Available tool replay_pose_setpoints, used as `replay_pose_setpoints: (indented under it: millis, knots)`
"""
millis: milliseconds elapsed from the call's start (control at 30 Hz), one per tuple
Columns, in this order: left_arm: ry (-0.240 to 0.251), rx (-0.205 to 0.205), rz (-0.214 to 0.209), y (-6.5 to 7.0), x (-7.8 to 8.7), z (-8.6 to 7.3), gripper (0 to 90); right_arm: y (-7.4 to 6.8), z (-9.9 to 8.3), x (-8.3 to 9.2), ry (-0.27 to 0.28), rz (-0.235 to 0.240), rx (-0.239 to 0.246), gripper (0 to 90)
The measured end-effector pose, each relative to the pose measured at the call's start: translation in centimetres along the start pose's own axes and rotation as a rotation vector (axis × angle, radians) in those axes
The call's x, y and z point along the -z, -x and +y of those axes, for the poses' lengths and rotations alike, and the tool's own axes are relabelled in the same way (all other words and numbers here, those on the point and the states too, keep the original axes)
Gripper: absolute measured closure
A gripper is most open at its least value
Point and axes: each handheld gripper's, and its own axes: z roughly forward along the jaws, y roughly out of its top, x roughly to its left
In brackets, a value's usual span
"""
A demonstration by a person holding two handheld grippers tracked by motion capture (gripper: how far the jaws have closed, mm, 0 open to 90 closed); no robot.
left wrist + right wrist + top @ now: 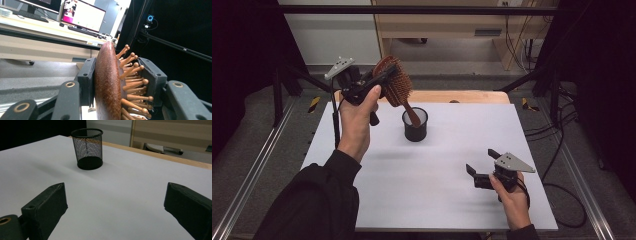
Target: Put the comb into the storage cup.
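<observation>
**Hairbrush clamped in L gripper above mesh cup, R gripper idle & wide**

L gripper point(379, 80): raised over the far-left part of the table, jaws clamped on the head of a wooden hairbrush point(396, 86). In the left gripper view one pad presses the smooth brown back of the brush point(107, 82), the other pad sits against the ball-tipped wooden bristles point(133, 86); brush head stands on edge between them. From the high view the brush hangs tilted, head up by the gripper, handle slanting down & to the right. Handle end is at the mouth of the black mesh pen cup point(415, 125); can't tell if it touches the rim or the inside. L hand point(358, 120) wraps the gripper body, dark sleeve coming in from the near-left corner.

R gripper point(479, 165): low over the table near the near-right corner, jaws spread wide w/ nothing between them. The right gripper view shows bare white table point(120, 192) between the two black pads, mesh cup point(87, 148) well ahead, upright, a little left of centre. R hand point(511, 192) grips the body from the near edge, grey three-cornered plate on top.

Cup stands upright on the white surface, closer to the far edge than the near one, roughly mid-width, well apart from the R gripper. Light wood strip of the tabletop shows along the far edge
</observation>
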Motion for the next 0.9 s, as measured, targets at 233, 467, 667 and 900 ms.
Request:
replay_pose_setpoints:
  millis: [233, 467, 667, 900]
  knots:
    - [0.003, 0.008, 0.002, -0.2, -0.4, 0.0, 51.4, -0.1, -0.1, -0.1, -0.012, -0.002, 0.013, 4.4]
    - [0.008, 0.026, -0.003, -0.6, -1.1, -0.3, 51.4, 0.0, -0.2, -0.2, -0.023, -0.001, 0.014, 4.4]
    - [0.006, 0.034, -0.008, -0.8, -1.8, -0.8, 51.3, 0.0, -0.2, -0.2, -0.025, -0.003, 0.015, 4.4]
    - [-0.003, 0.021, -0.017, -0.8, -2.7, -1.3, 51.3, -0.1, -0.2, -0.3, -0.027, 0.009, 0.016, 4.4]
